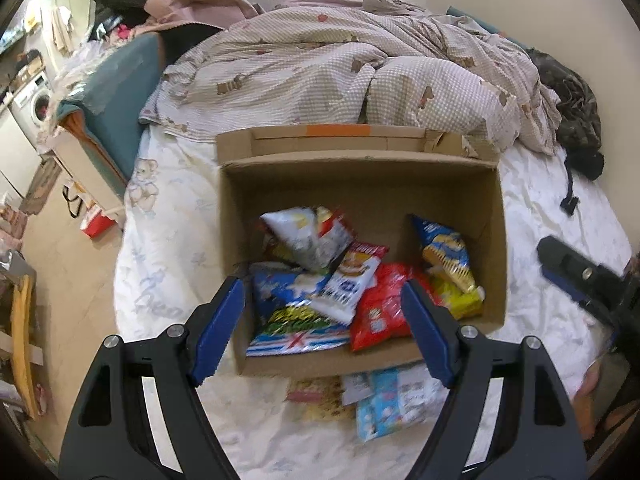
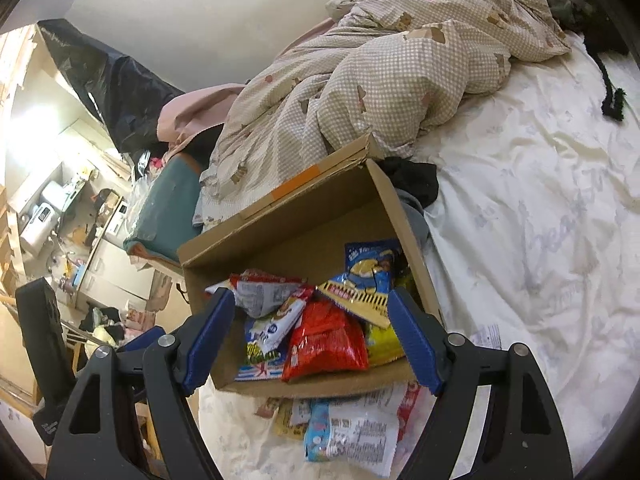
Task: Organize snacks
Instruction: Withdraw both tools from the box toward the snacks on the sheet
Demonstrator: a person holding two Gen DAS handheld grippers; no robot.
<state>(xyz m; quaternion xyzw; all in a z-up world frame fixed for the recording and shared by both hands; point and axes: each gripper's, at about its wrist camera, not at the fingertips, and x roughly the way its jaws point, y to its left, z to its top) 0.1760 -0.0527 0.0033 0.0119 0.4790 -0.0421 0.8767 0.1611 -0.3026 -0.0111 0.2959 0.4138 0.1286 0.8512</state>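
Cardboard box [image 1: 240, 216] sits open on the white bed sheet [image 1: 168, 240], mid-frame in both views, with a heap of snack packets inside: a red bag [image 1: 380, 312], a blue-and-yellow bag [image 1: 444, 252] and a silvery white one [image 1: 304, 236]. More packets [image 2: 352, 428] lie on the sheet just below the box's near wall. Both the left gripper [image 1: 322, 328] and the right gripper [image 2: 310, 344] hang over the box, fingers spread wide, nothing between them. A checked quilt [image 1: 320, 64] is bunched up behind.
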